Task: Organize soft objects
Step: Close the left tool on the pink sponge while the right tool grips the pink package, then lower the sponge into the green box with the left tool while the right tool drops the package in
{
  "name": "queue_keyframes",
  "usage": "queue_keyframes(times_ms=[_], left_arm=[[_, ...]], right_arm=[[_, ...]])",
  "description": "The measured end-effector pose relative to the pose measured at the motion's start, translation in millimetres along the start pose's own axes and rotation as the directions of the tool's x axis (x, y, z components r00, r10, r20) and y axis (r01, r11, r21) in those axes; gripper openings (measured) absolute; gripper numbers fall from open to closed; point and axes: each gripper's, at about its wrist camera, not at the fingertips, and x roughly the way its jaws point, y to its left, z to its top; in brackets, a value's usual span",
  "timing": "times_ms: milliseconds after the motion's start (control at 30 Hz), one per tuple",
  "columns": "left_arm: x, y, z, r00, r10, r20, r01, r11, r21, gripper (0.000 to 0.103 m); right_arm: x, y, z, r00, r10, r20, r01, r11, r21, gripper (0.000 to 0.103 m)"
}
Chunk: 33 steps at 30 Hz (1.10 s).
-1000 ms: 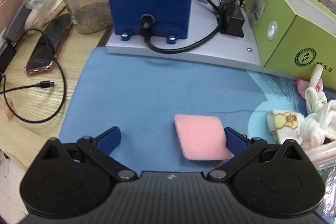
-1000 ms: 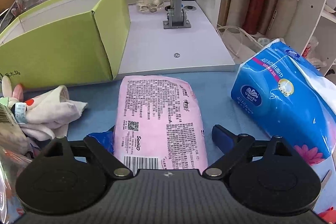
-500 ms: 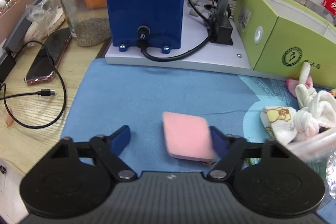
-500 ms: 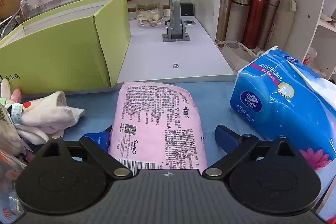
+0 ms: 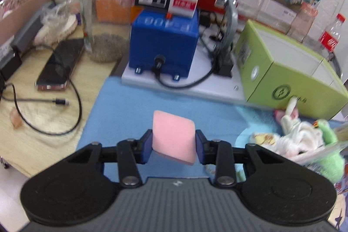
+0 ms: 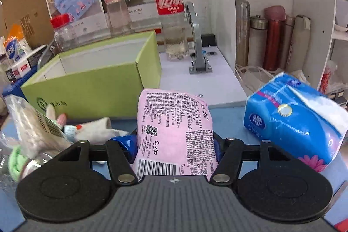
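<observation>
My left gripper (image 5: 173, 146) is shut on a pink sponge pad (image 5: 173, 136) and holds it lifted above the blue mat (image 5: 121, 110). My right gripper (image 6: 175, 145) is shut on a pink soft packet (image 6: 174, 125) with printed text and a barcode, raised off the mat. An open green box (image 5: 289, 77) stands at the right in the left wrist view, and at the left in the right wrist view (image 6: 95, 86). A pile of small white and green cloth items (image 5: 298, 140) lies in front of the box. A blue tissue pack (image 6: 295, 121) lies to the right.
A blue machine (image 5: 164, 45) on a white base stands behind the mat. A phone (image 5: 61, 66) and a black cable (image 5: 54, 101) lie on the wooden table at the left. Bottles (image 6: 170, 21) and flasks (image 6: 273, 36) stand at the back. A plastic bag (image 6: 32, 123) is at the left.
Both grippers have closed on their items and lifted them: the left on the pink sponge pad, the right on the pink packet. Both views now look from higher up.
</observation>
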Motion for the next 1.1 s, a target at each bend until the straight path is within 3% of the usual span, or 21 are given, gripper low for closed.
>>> queue_keyframes(times_ms=[167,333,467,800,867,900,933,1033,1100], left_arm=[[-18,-39,46,0.993,-0.067,0.097,0.059,0.996,0.074,0.035],[-11,-95,91,0.977,-0.152,0.148,0.129,0.98,0.154,0.035],[18,-132,110,0.98,-0.135,0.148,0.102,0.972,0.21,0.035],[99,-170,124,0.993,-0.096,0.061,0.077,0.963,0.259,0.036],[108,-174,124,0.994,-0.09,0.053,0.073,0.96,0.27,0.043],[110,-176,124,0.995,-0.085,0.052,0.067,0.96,0.273,0.053],[112,-177,124,0.996,-0.076,0.051,0.059,0.96,0.273,0.077],[109,-177,122,0.994,-0.079,0.074,0.056,0.96,0.275,0.077],[104,-176,122,0.993,-0.086,0.078,0.061,0.96,0.275,0.077]], right_arm=[[-20,27,41,0.991,0.079,0.103,-0.073,0.995,-0.063,0.048],[6,65,87,0.981,0.153,0.115,-0.134,0.978,-0.158,0.048],[48,81,110,0.984,0.168,0.065,-0.153,0.971,-0.186,0.049],[129,82,113,0.986,0.132,-0.1,-0.151,0.966,-0.212,0.05],[136,83,111,0.985,0.131,-0.115,-0.154,0.963,-0.221,0.052],[137,86,111,0.986,0.123,-0.109,-0.147,0.96,-0.241,0.052],[138,88,111,0.987,0.116,-0.11,-0.14,0.959,-0.248,0.052],[139,90,114,0.986,0.115,-0.124,-0.141,0.965,-0.221,0.054],[135,88,117,0.983,0.157,-0.098,-0.173,0.97,-0.171,0.054]])
